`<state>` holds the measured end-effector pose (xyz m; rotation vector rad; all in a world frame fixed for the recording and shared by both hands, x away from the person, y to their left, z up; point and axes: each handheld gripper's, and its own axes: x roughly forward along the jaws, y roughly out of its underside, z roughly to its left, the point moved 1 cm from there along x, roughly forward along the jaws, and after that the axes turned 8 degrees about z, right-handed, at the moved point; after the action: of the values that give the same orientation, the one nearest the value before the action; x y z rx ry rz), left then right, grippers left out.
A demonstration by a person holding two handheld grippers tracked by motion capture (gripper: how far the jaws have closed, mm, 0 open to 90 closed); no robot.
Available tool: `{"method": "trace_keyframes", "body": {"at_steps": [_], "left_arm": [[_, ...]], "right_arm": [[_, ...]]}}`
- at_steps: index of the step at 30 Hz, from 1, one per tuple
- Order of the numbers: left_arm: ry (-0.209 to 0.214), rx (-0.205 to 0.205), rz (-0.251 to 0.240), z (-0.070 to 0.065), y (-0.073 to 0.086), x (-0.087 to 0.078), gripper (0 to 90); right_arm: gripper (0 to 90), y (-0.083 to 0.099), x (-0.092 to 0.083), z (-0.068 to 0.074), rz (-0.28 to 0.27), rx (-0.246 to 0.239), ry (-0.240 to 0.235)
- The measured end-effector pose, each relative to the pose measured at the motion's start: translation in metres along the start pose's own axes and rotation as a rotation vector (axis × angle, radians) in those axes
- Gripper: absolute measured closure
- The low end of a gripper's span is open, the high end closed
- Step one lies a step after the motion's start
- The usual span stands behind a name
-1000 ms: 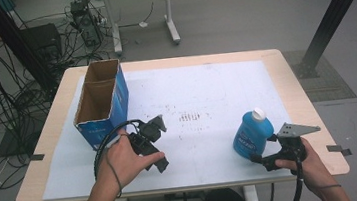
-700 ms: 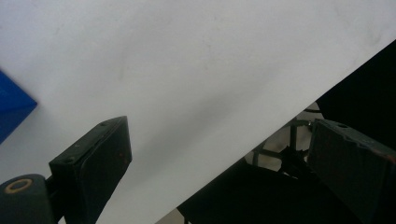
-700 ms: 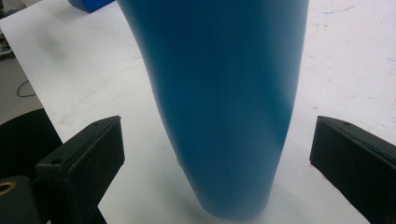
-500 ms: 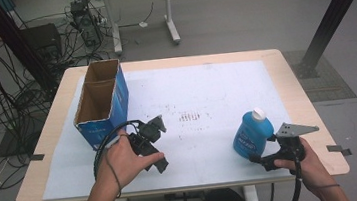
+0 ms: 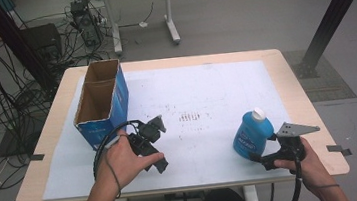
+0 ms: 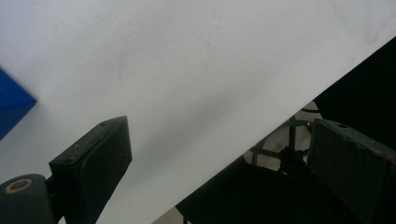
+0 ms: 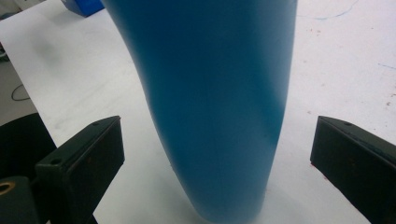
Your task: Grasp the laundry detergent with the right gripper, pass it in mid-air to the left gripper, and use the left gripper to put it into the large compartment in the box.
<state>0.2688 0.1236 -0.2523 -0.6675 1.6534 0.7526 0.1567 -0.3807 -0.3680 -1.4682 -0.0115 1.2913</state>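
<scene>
A blue bottle (image 5: 252, 135) with a white cap stands upright on the white sheet at the front right. My right gripper (image 5: 262, 158) sits just behind its base, held by a hand. In the right gripper view the bottle (image 7: 210, 93) stands between the two black jaws, which are wide apart and clear of it, so the right gripper (image 7: 217, 154) is open. My left gripper (image 5: 151, 153) rests in a hand at the front left, near the blue box. In its own view the left gripper (image 6: 219, 154) is open with nothing between the jaws, over the sheet's edge.
An open-topped cardboard box (image 5: 101, 103) with blue sides stands at the left of the table; its corner (image 6: 11, 105) shows in the left gripper view. The white sheet (image 5: 201, 93) covers most of the wooden table (image 5: 295, 83). Cables lie on the floor to the left.
</scene>
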Motion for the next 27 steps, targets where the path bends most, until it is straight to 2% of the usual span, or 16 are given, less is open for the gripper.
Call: {"method": "trace_keyframes", "body": {"at_steps": [18,27], "left_arm": [[0.007,-0.01,-0.001,0.003,0.003,0.001,6.9],[0.008,-0.003,0.002,0.003,0.003,0.001,6.9]], "right_arm": [[3.4,0.004,0.008,0.002,-0.041,-0.004,0.007],[5.0,0.008,0.013,0.003,-0.071,0.01,0.012]]}}
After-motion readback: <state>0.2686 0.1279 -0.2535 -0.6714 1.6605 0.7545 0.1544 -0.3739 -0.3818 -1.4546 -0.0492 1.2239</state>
